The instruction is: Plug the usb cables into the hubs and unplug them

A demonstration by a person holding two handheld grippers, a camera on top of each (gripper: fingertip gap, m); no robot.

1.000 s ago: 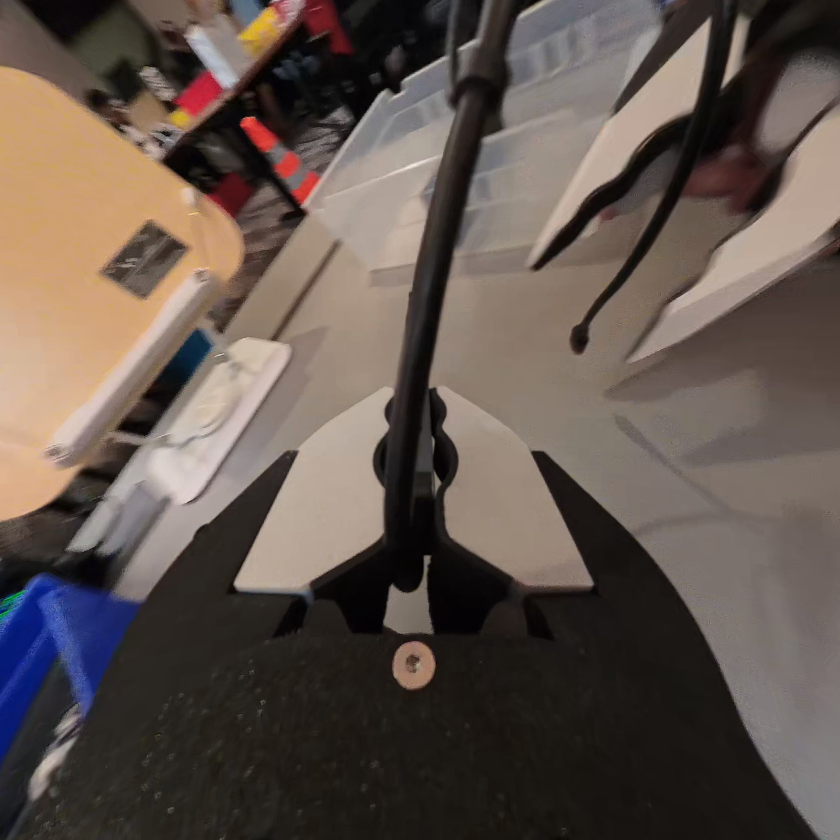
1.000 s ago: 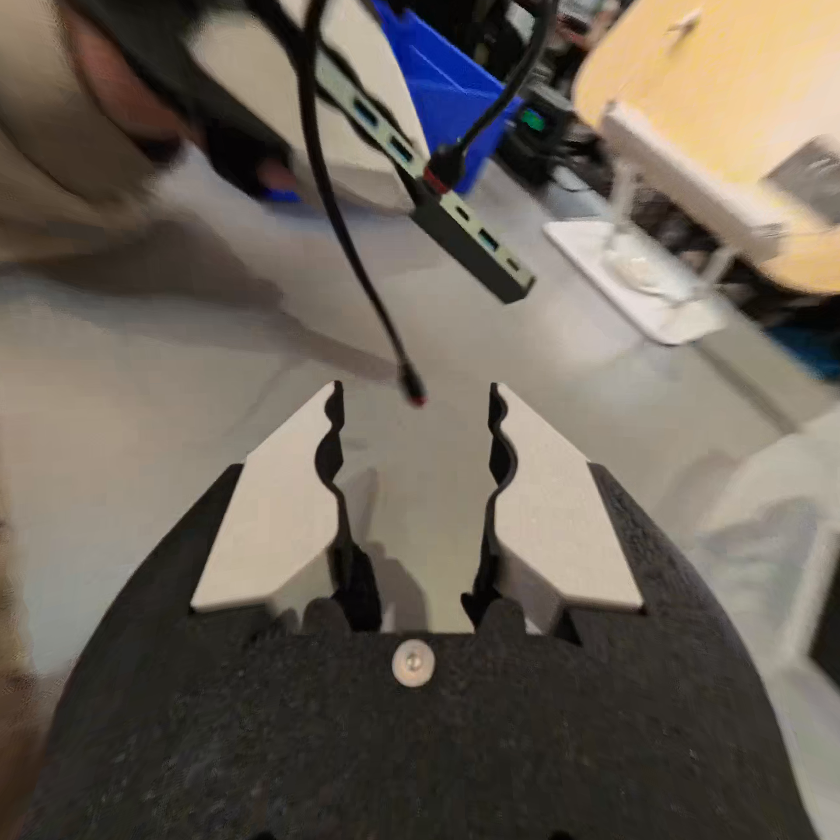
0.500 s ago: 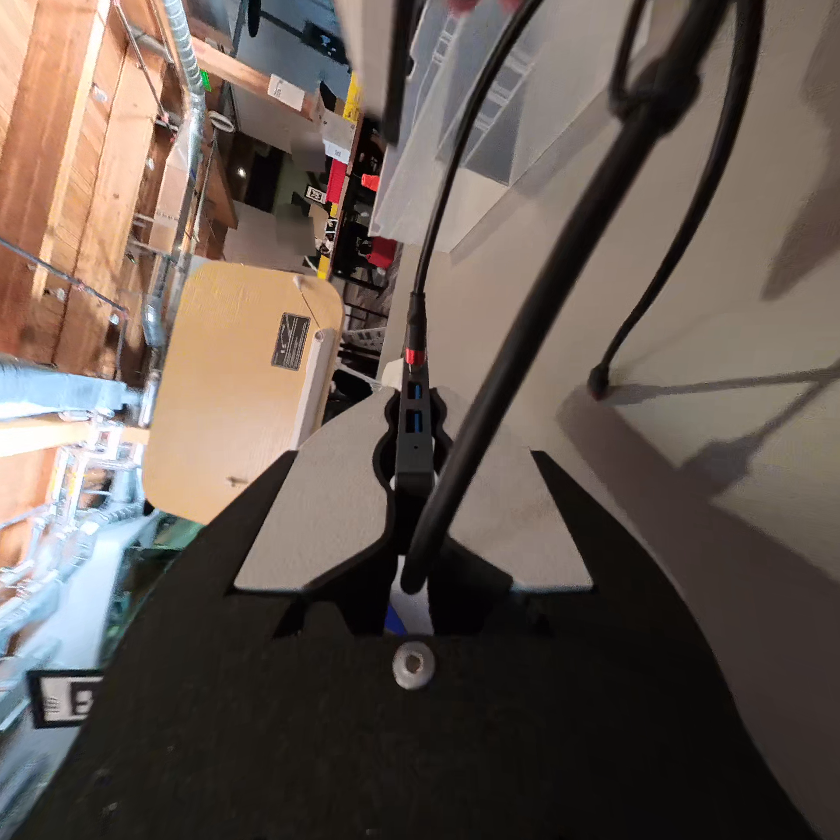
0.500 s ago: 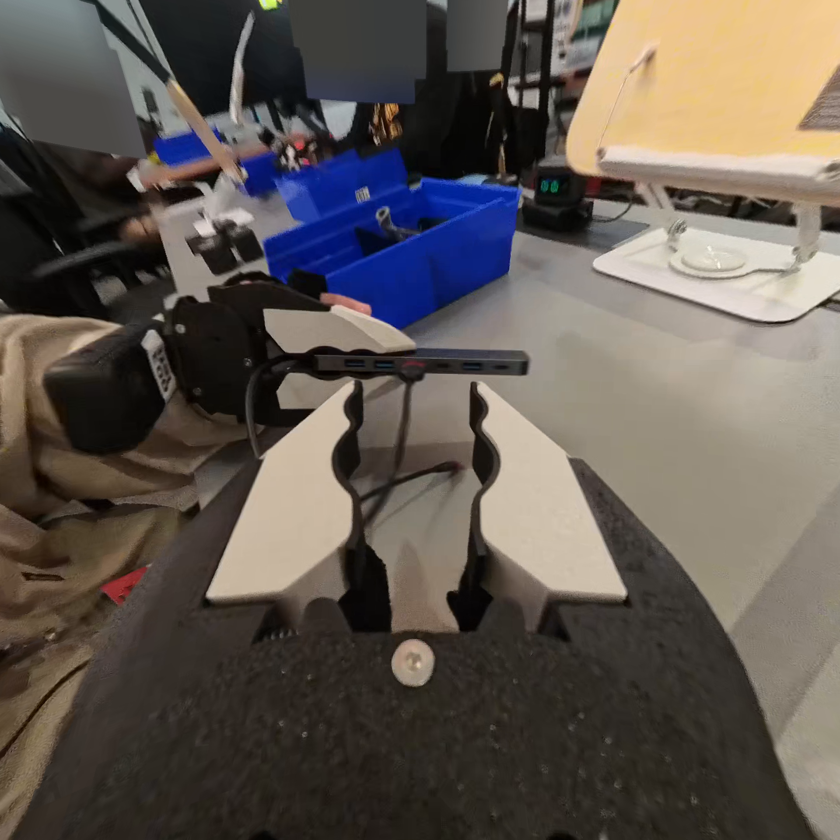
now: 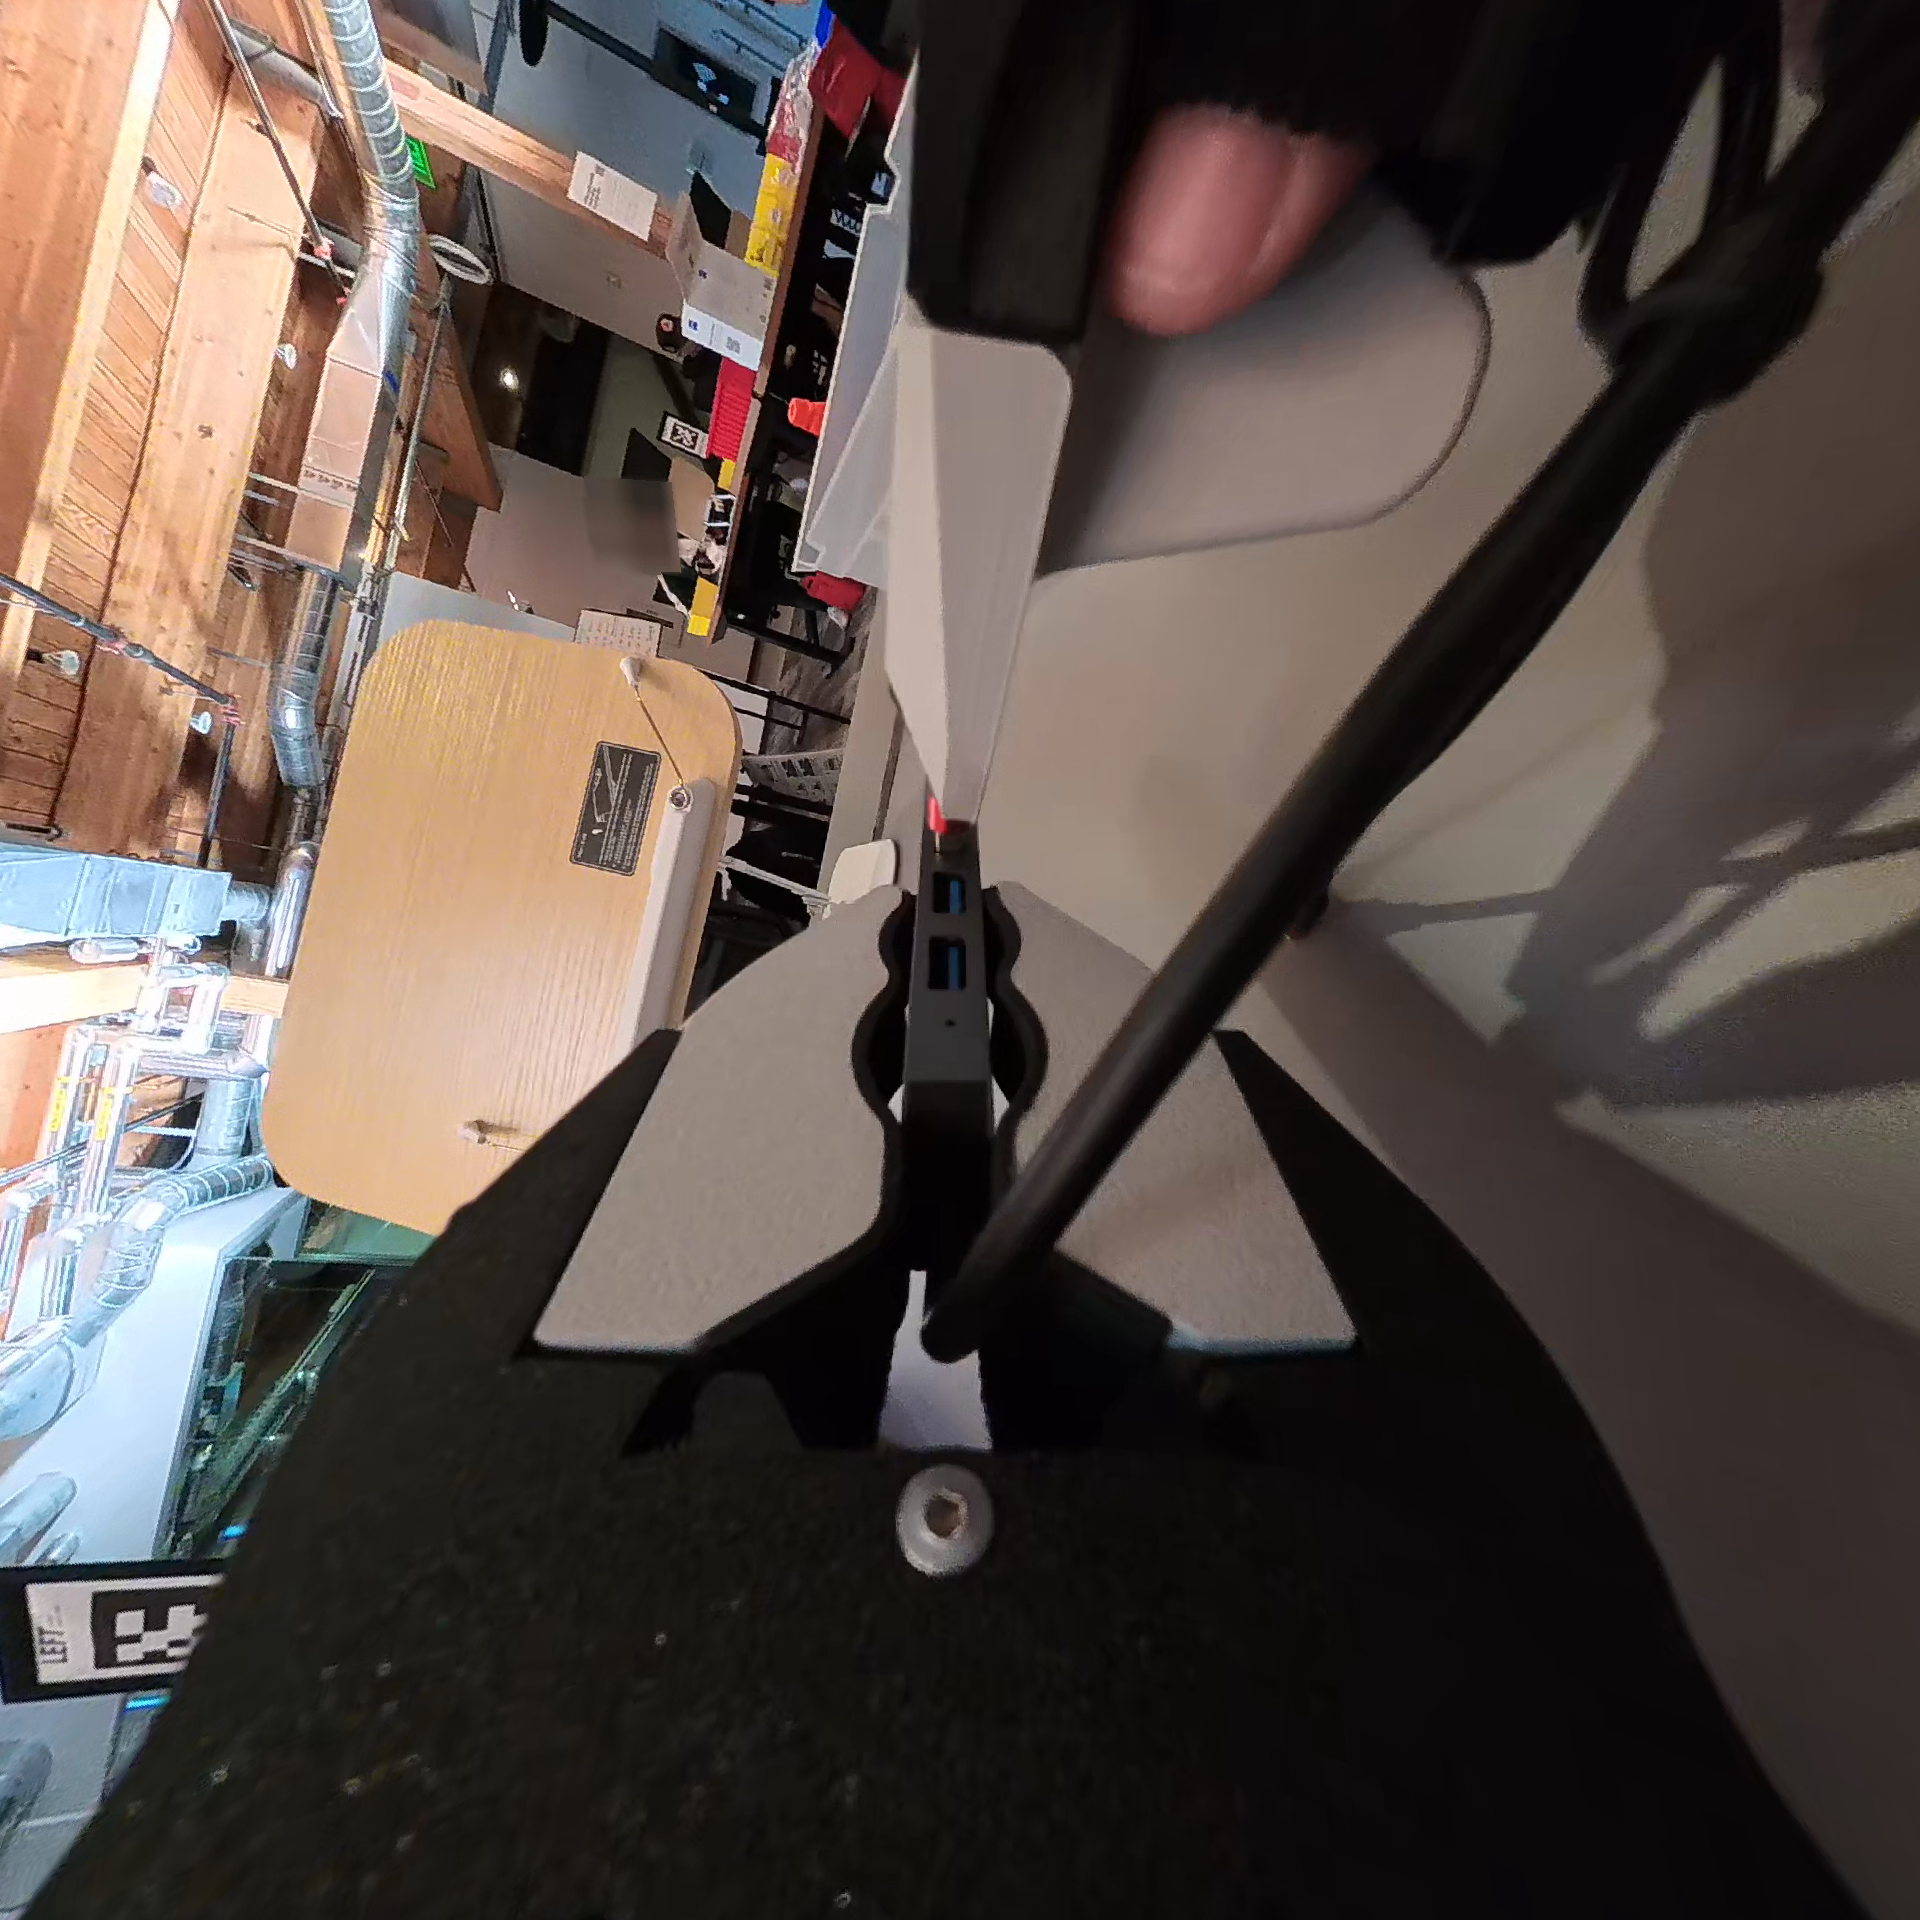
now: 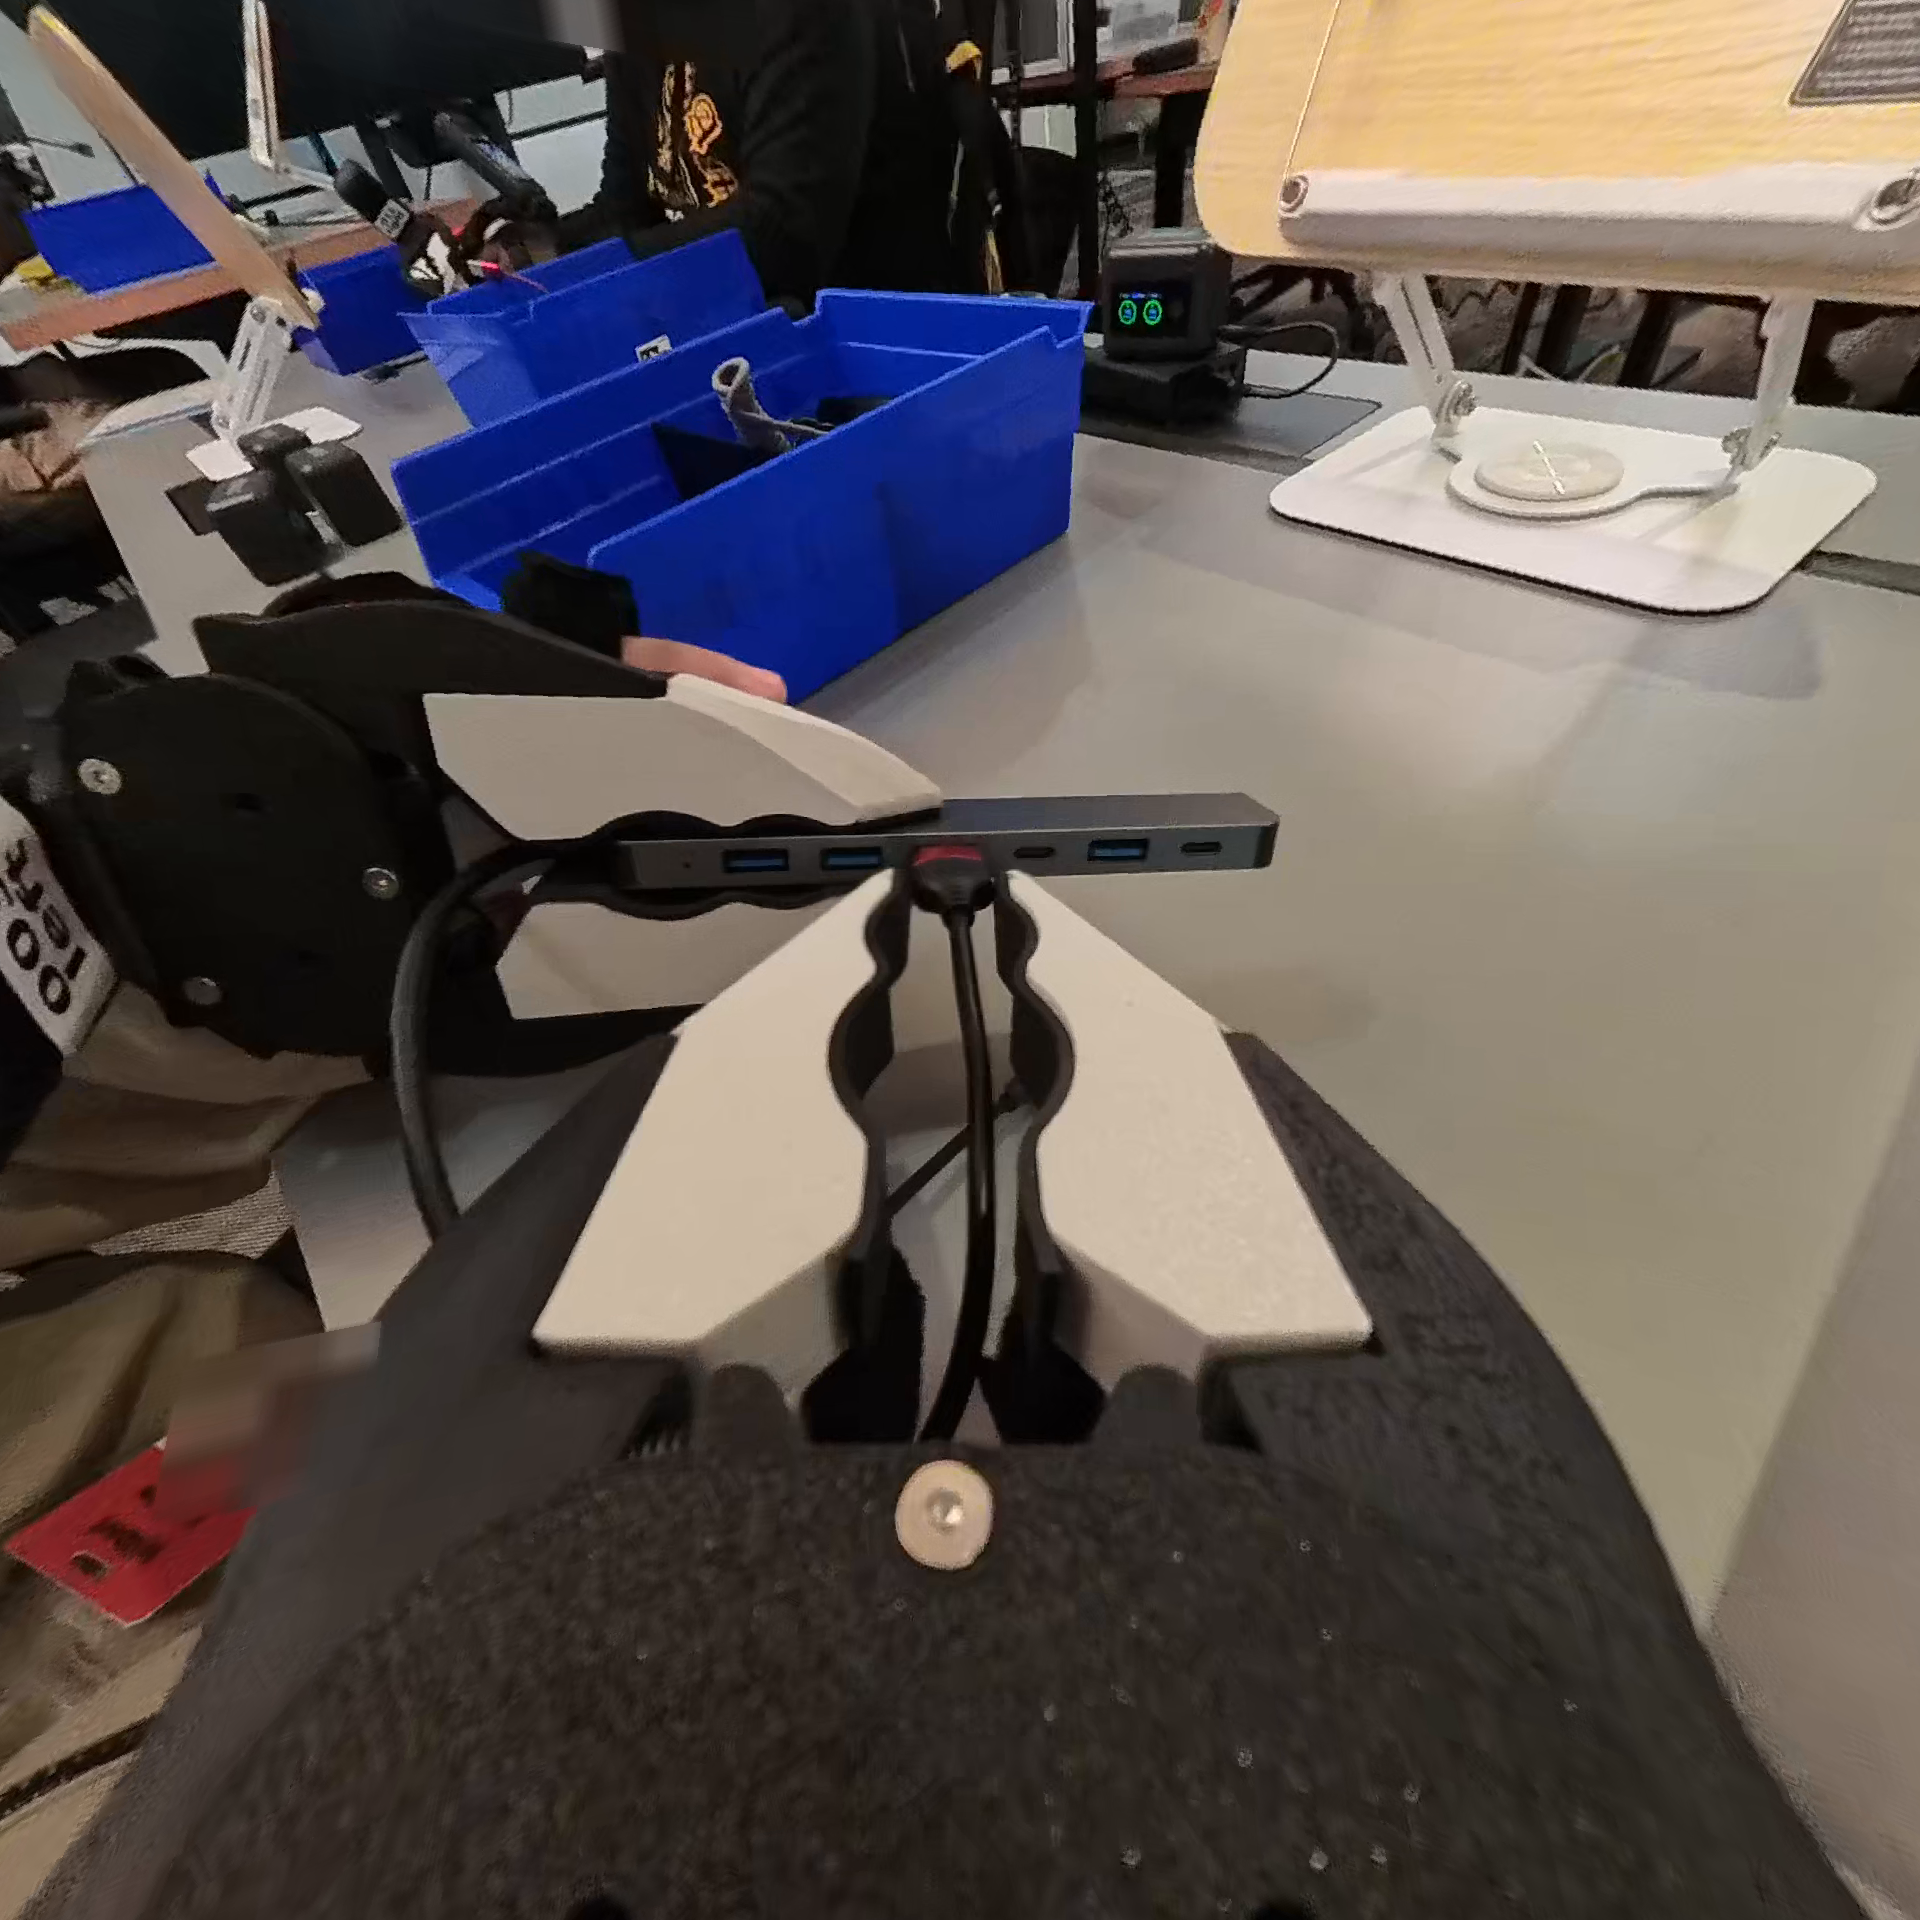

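Note:
My left gripper [image 5: 945, 904] is shut on a dark USB hub [image 5: 943, 997] and holds it level above the grey table [image 6: 1455, 935]. The right wrist view shows the hub [image 6: 1091, 831] side-on with its row of ports, the left gripper [image 6: 873, 847] clamping its left end. A red-collared USB plug [image 6: 945, 868] sits in a middle port. My right gripper [image 6: 948, 888] is shut on this plug, and its thin black cable [image 6: 971, 1091] runs back between the fingers. The hub's own thick cable [image 5: 1299, 831] loops away to the side. The right gripper [image 5: 951, 800] shows edge-on in the left wrist view.
A blue divided bin [image 6: 831, 520] stands behind the hub. A white stand [image 6: 1579, 509] carrying a wooden board is at the back right. A small device with a green display [image 6: 1143, 312] sits beyond the bin. A person stands behind the table. The grippers are tip to tip, or close to it.
The left gripper has turned the hub level and steadied it. The right gripper has moved up to the hub, and its fingers have narrowed from wide open onto the plugged-in connector.

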